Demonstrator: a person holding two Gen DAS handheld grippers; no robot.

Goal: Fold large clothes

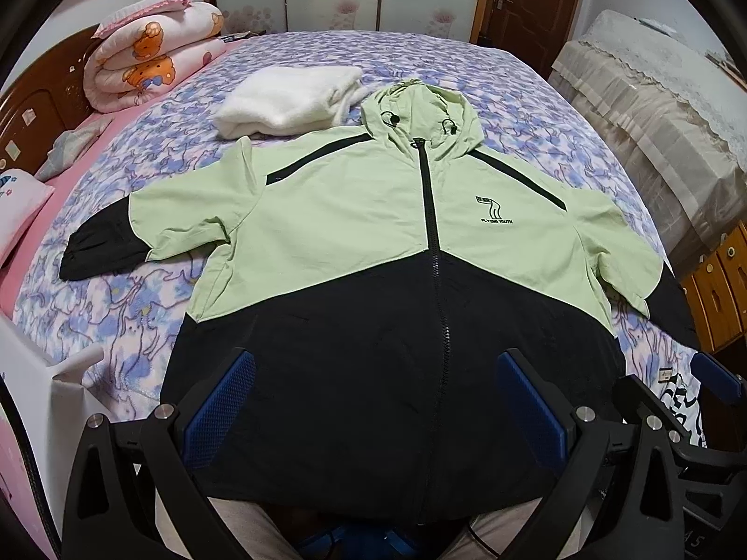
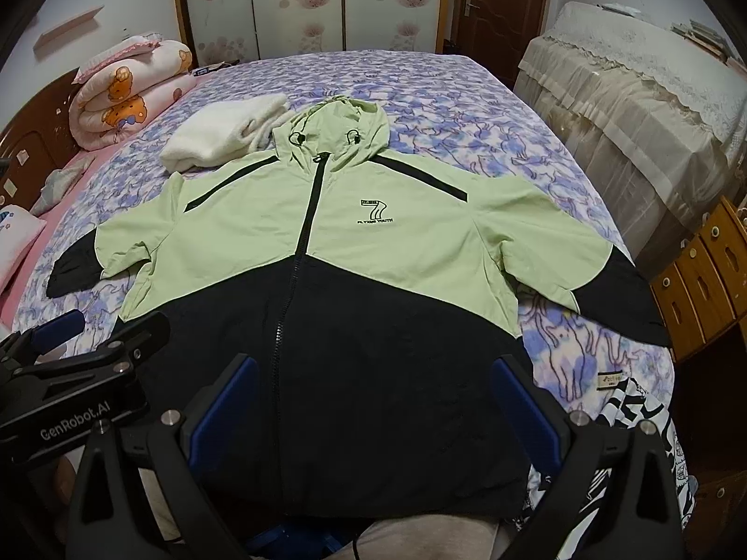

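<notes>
A light green and black hooded jacket [image 1: 355, 214] [image 2: 327, 233] lies flat and face up on the bed, zipped, hood pointing away, both sleeves spread sideways. My left gripper [image 1: 373, 373] hovers open above the black hem, left of the zipper, with nothing between its blue pads [image 1: 219, 401]. Over the hem's right half, my right gripper [image 2: 373, 378] is open too, its pads [image 2: 527, 415] bare. Each gripper shows at the edge of the other's view: the right gripper [image 1: 677, 401] and the left gripper [image 2: 93, 350].
A folded white fleece [image 1: 289, 98] lies beside the hood. A rolled pink quilt [image 1: 149, 51] sits by the headboard. A black-and-white patterned garment [image 2: 635, 415] hangs at the bed's near right corner. A lace-covered cabinet [image 2: 630, 107] and wooden drawers [image 2: 700, 275] stand on the right.
</notes>
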